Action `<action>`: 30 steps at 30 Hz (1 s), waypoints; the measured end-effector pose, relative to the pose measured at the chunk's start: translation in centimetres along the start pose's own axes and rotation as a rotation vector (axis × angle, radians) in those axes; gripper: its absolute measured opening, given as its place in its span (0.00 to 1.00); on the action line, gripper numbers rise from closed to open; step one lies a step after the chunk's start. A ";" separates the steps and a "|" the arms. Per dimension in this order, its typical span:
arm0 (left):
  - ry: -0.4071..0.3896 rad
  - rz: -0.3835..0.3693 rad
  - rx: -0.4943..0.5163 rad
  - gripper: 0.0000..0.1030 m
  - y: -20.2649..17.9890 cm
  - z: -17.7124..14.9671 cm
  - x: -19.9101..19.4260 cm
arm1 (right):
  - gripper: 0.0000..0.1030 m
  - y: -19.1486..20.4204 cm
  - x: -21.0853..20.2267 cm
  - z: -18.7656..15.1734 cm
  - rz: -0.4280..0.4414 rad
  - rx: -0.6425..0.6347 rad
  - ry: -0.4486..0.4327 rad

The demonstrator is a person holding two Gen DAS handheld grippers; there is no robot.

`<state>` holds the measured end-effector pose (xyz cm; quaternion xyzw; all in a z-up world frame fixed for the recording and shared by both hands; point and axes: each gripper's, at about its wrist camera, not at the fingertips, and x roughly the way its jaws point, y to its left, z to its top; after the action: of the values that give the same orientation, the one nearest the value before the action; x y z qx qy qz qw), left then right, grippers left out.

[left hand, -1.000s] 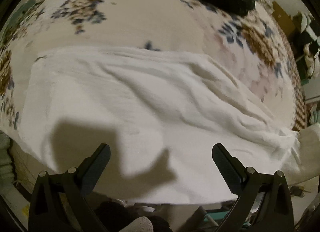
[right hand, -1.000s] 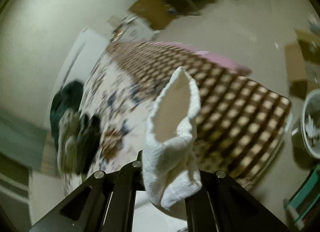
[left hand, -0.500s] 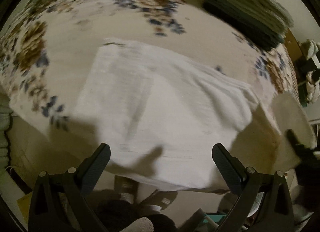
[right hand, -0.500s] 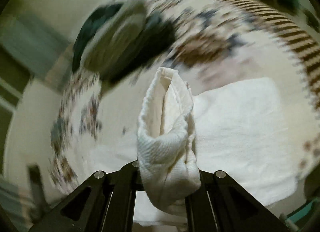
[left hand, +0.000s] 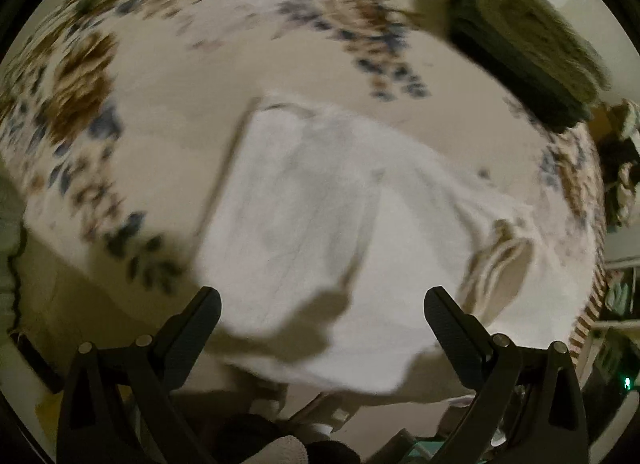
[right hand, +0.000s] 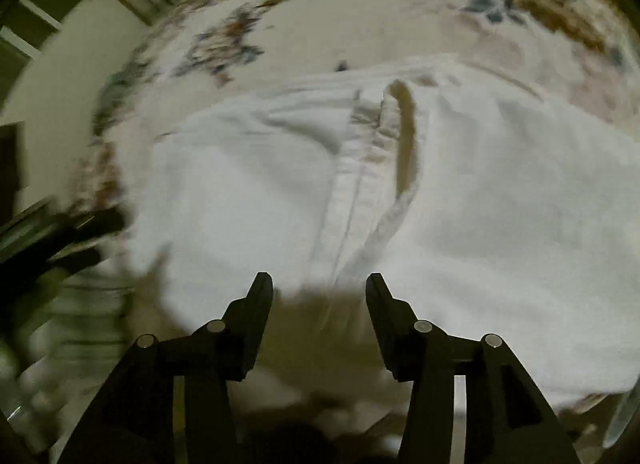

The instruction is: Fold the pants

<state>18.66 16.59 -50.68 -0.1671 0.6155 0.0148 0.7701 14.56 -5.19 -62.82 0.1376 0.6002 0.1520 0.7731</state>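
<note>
The white pants [left hand: 320,224] lie folded over on the flowered bedspread [left hand: 168,104], close to its near edge, with the lower part of the cloth hanging just past that edge. In the left wrist view the fabric forms a broad pale slab with one layer laid over another, a straight fold edge running down its left side and a seam line down the middle. On its right end a thicker hem or waistband [left hand: 500,264] stands up in a loose loop.

The left gripper [left hand: 322,310] hovers above the near edge of the pants with its two black fingers [left hand: 200,316] spread wide and nothing between them; its shadow falls on the cloth.

The right gripper [right hand: 319,292] is also spread, though less widely, and it holds nothing. It sits over the pants [right hand: 480,204], directly in front of a raised ridge of doubled fabric [right hand: 372,168] that runs away from it toward the far side of the bedspread [right hand: 360,24]. Both views are blurred, so finer creases are hard to read.

At the far right corner of the bed in the left view a stack of folded dark and pale clothes [left hand: 528,40] rests well apart from the pants. A gloved knuckle shows at the bottom of the left view, under the gripper.
</note>
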 end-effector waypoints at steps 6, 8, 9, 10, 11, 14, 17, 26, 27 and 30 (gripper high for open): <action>0.022 -0.076 0.147 1.00 -8.4 0.3 2.2 | 0.56 -9.6 -6.5 -1.2 -0.132 0.242 -0.079; 0.070 -0.070 0.221 1.00 -12.1 -0.4 4.4 | 0.56 -13.4 -8.0 -1.6 -0.217 0.322 -0.093; 0.088 -0.059 0.258 1.00 -13.7 -0.8 5.5 | 0.56 -14.8 -8.5 -1.8 -0.227 0.351 -0.098; 0.096 -0.042 0.285 1.00 -14.8 -1.0 6.4 | 0.56 -16.3 -9.2 -2.1 -0.242 0.381 -0.103; 0.104 -0.022 0.313 1.00 -15.7 -1.2 7.3 | 0.56 -17.6 -9.8 -2.2 -0.257 0.404 -0.106; 0.122 0.053 0.384 0.70 -17.7 -1.7 10.3 | 0.56 -21.3 -10.9 -3.1 -0.299 0.456 -0.097; 0.117 0.020 0.362 0.23 -17.2 -1.4 10.6 | 0.57 -24.9 -11.2 -2.9 -0.283 0.522 -0.072; 0.190 -0.169 0.112 0.16 -12.7 -2.0 5.4 | 0.57 -27.8 -8.8 -2.4 -0.205 0.571 -0.009; 0.210 -0.166 0.089 0.16 -12.1 -2.0 5.9 | 0.57 -27.8 -8.6 -2.2 -0.207 0.565 0.000; 0.241 -0.159 0.030 0.16 -11.1 -1.7 7.7 | 0.57 -27.2 -8.0 -1.5 -0.216 0.540 0.029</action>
<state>21.42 4.20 -55.66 -0.2043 0.6884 -0.0757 0.6918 13.17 -33.28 -66.89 0.2715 0.6412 -0.0945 0.7115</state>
